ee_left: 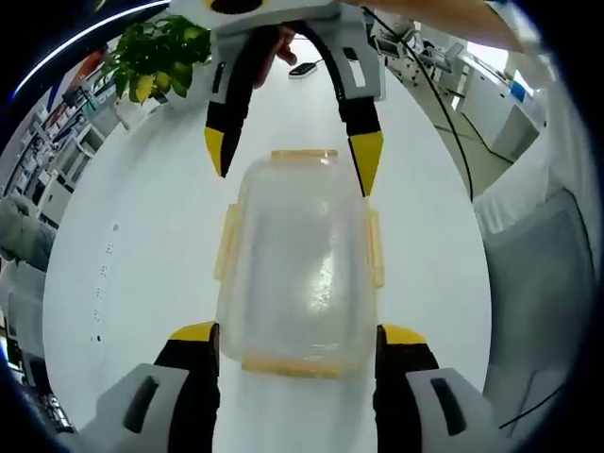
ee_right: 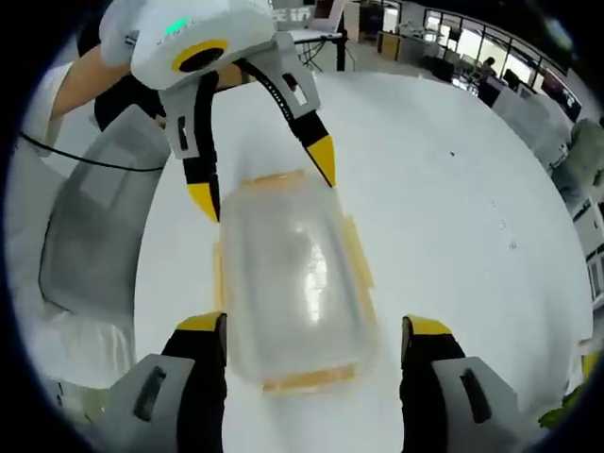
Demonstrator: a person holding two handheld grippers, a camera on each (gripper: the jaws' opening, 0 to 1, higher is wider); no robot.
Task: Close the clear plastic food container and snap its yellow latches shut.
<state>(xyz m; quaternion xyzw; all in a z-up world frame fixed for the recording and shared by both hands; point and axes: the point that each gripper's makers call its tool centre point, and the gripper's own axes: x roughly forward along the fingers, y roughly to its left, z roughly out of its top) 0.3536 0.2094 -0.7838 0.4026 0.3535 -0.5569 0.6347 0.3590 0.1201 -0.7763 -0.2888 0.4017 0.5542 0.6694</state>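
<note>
Bracketing the clear container from opposite ends, both claws stand spread with nothing clamped.

Left claw point(ee_left: 297, 342) has its jaws apart on either side of the container point(ee_left: 300, 269), at the near end; right claw point(ee_right: 316, 332) is likewise open astride the container's other end. The lid lies on the container, with yellow latches point(ee_left: 226, 243) along its edges. It rests flat on the white desk point(ee_left: 142, 236); beyond its far end, a leafy plant point(ee_left: 156, 52) stands.

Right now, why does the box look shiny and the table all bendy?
Left gripper view: ceiling light makes white glare on the box lid; the fisheye lens curves the table. Right gripper view: a similar glare streak, and the table edge bows.
</note>
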